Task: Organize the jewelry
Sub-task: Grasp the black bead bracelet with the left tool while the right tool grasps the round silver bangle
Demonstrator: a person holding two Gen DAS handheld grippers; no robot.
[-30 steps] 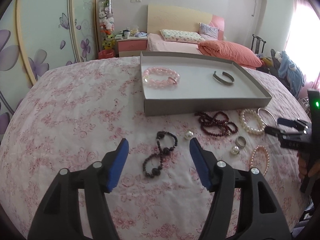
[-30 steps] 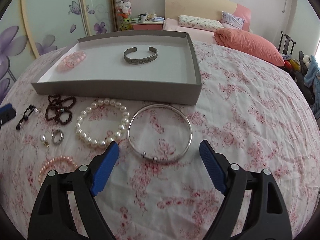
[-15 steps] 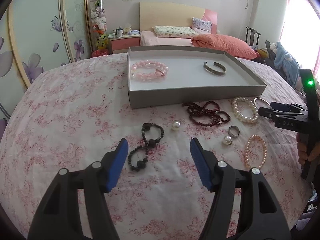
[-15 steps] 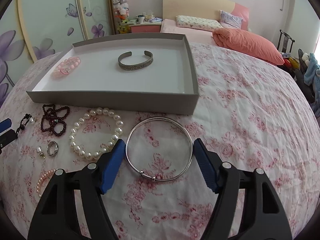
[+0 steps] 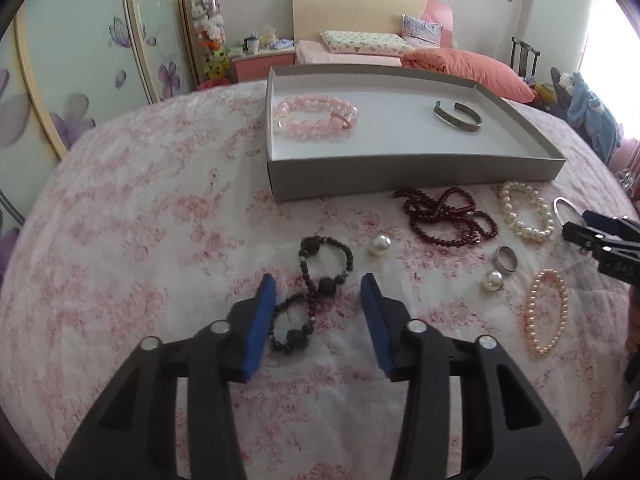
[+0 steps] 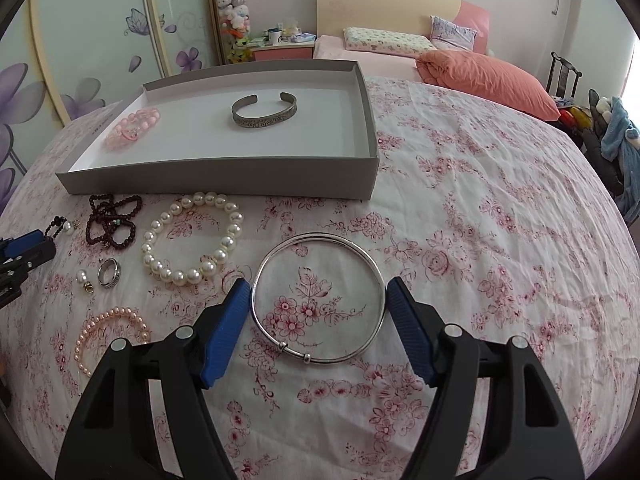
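A black bead bracelet point(image 5: 309, 245), twisted into a figure eight, lies on the floral bedspread. My left gripper point(image 5: 317, 280) straddles it, and its jaws are closing without clearly pressing on the beads. My right gripper point(image 6: 318, 283) is shut on a thin silver bangle point(image 6: 320, 237), one blue pad against each side, with the bangle flat on the cloth. Behind both stands a grey tray point(image 5: 400, 176) point(image 6: 220, 180). It holds a pink bead bracelet point(image 5: 316, 118) and an engraved silver cuff point(image 6: 264, 114).
Loose on the spread between the grippers lie a dark red bead strand point(image 5: 444, 216), a white pearl bracelet point(image 6: 192, 236), a ring point(image 6: 109, 273), pearl earrings point(image 5: 380, 245) and a pink pearl bracelet point(image 5: 546, 312). A bed with pillows, a nightstand and a wardrobe stand behind.
My left gripper sank closer over the black bracelet and its jaws narrowed. My right jaws drew in from wide of the silver bangle until both pads met its rim.
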